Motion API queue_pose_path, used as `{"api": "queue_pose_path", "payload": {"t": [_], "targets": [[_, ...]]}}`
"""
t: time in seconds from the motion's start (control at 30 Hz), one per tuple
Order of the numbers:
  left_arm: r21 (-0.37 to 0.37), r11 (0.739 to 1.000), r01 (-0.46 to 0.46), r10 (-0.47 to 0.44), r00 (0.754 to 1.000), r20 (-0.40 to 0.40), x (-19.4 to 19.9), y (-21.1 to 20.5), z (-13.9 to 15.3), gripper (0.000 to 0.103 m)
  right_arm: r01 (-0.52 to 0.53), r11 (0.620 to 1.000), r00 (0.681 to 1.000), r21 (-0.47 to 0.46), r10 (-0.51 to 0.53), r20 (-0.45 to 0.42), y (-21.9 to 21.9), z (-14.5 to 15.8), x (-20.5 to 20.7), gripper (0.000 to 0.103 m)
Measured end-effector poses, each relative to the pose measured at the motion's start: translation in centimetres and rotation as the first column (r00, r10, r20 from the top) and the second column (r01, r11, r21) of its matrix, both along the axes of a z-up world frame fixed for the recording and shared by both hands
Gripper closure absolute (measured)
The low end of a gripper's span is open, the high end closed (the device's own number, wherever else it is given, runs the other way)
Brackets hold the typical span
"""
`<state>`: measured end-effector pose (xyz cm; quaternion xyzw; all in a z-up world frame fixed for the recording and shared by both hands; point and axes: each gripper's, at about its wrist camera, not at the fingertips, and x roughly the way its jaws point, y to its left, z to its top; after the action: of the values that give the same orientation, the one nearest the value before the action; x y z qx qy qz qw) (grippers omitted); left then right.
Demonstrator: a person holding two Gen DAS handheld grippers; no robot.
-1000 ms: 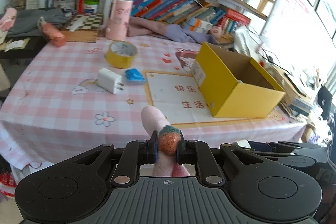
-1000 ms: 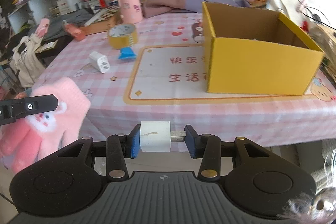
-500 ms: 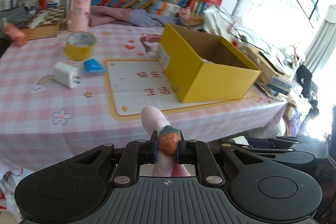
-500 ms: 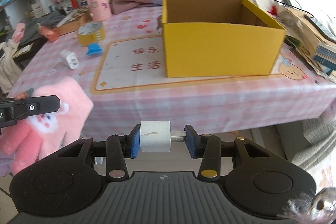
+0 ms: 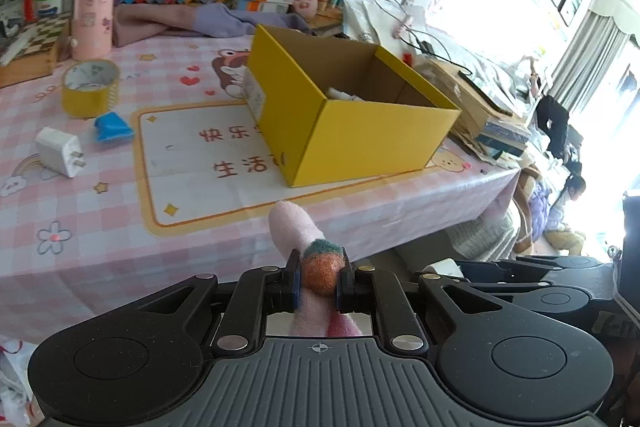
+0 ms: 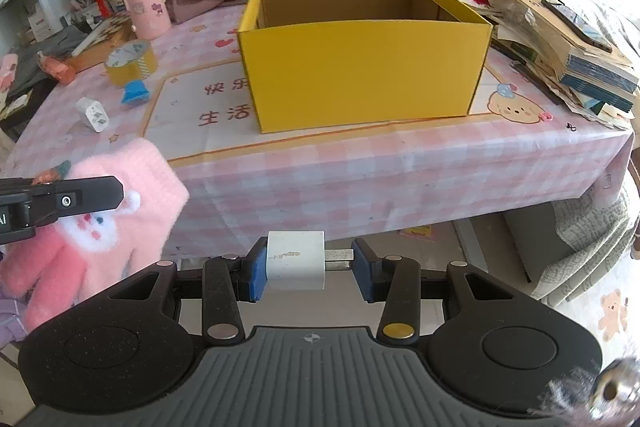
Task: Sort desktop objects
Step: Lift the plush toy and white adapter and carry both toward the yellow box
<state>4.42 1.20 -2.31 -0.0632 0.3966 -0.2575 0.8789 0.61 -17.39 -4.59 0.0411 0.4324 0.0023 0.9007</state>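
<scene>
My left gripper (image 5: 318,281) is shut on a pink knitted glove (image 5: 292,227), gripped at its orange-and-green felt carrot, below the table's front edge. The glove (image 6: 100,223) also hangs at the left of the right wrist view. My right gripper (image 6: 306,263) is shut on a white charger plug (image 6: 295,259), held off the table in front of the open yellow cardboard box (image 6: 360,75). The box (image 5: 344,115) stands on the pink checked tablecloth and holds something white. On the cloth lie a second white charger (image 5: 60,151), a blue object (image 5: 113,127) and a yellow tape roll (image 5: 90,87).
A pink cylinder (image 5: 93,15), folded cloth (image 5: 172,21) and bookshelves stand at the back. A chessboard (image 5: 30,41) lies far left. Stacked books and papers (image 6: 568,47) crowd the table's right edge. The table's front edge (image 6: 360,195) is between both grippers and the box.
Both grippers have swung right, so the yellow box now sits more central and closer in both views. Each keeps its hold on its object.
</scene>
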Motion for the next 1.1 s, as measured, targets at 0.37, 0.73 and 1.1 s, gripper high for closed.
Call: {"api": "queue_pose_path", "payload": {"t": [0.37,0.73,1.1], "targets": [[0.022,0.999,0.031,-0.032,0.999,0.02,1.7,-4.1,0.5,0.09,0.006,1.0,1.0,-0.001,-0.006,0.0,-3.4,0.0,1.9,0.063],[-0.004,0.999,0.037,-0.036,0.996,0.083,4.4,-9.1,2.3,0.09,-0.046,0.999,0.998,0.019,0.045,0.051,-8.1,1.0,5.9,0.063],[-0.063,0.998,-0.019,0.033,0.971,0.235,8.8,-13.1,6.7,0.089,-0.096,0.991,0.969,0.096,0.071,0.237,-13.2,6.2,10.9,0.063]]}}
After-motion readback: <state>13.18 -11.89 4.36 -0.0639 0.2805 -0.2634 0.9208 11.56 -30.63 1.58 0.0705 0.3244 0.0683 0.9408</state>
